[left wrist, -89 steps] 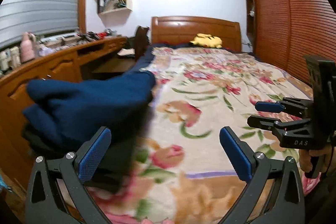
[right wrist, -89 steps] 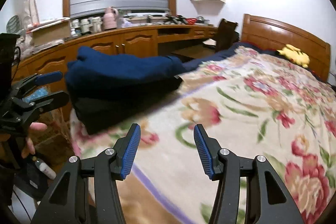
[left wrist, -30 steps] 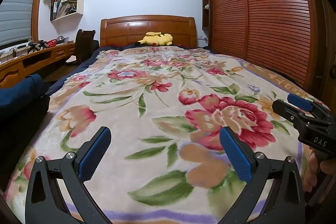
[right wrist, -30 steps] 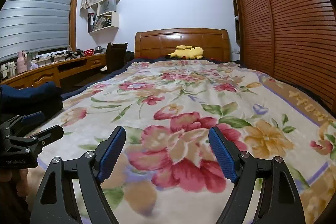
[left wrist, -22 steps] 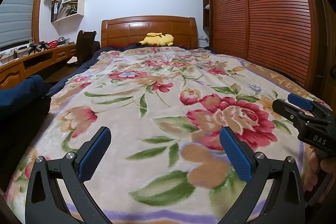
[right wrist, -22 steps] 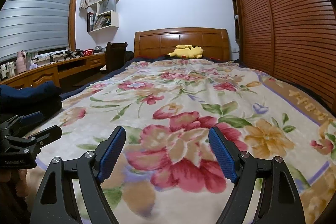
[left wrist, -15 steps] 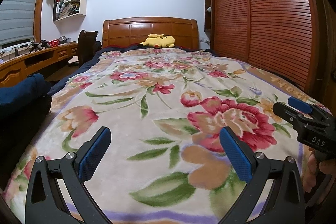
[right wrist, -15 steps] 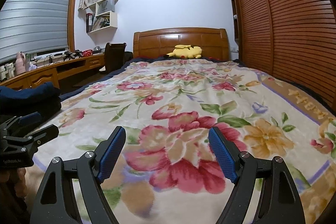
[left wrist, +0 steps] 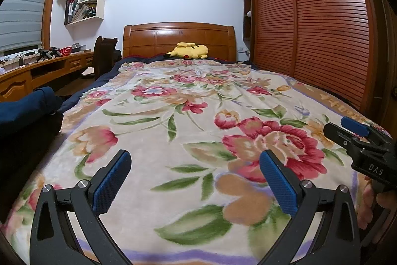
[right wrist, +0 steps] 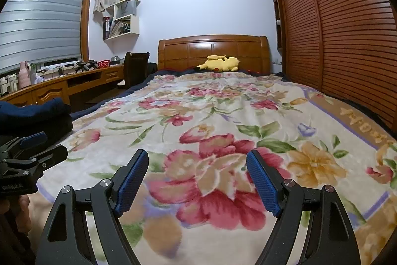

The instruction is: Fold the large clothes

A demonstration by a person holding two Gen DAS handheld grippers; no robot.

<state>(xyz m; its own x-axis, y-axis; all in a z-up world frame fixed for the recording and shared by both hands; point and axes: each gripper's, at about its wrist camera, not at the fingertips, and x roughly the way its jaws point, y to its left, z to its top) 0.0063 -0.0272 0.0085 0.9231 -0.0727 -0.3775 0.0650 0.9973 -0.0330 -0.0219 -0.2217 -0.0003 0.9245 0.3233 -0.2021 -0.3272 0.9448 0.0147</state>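
Observation:
A stack of folded dark clothes, navy on top of black, (left wrist: 27,113) lies at the left edge of the bed, also at the left in the right wrist view (right wrist: 34,113). My left gripper (left wrist: 196,180) hovers open over the floral blanket (left wrist: 173,140) with nothing between its blue pads. My right gripper (right wrist: 198,178) is open too, empty, over the same blanket (right wrist: 223,116). Each gripper shows at the edge of the other's view: the right gripper (left wrist: 347,128) beside the left one, the left gripper (right wrist: 42,145) near the clothes stack. Both stand apart from the stack.
A yellow plush toy (left wrist: 188,51) rests at the wooden headboard (left wrist: 178,39). A long wooden desk (right wrist: 57,88) with clutter and a dark chair (right wrist: 135,68) run along the left. Slatted wardrobe doors (left wrist: 322,29) line the right side. Shelves (right wrist: 121,19) hang on the wall.
Three seconds ago both views faced the clothes stack up close; both have since swung right to look down the bed. Over the last second almost nothing moved, and both grippers stayed open.

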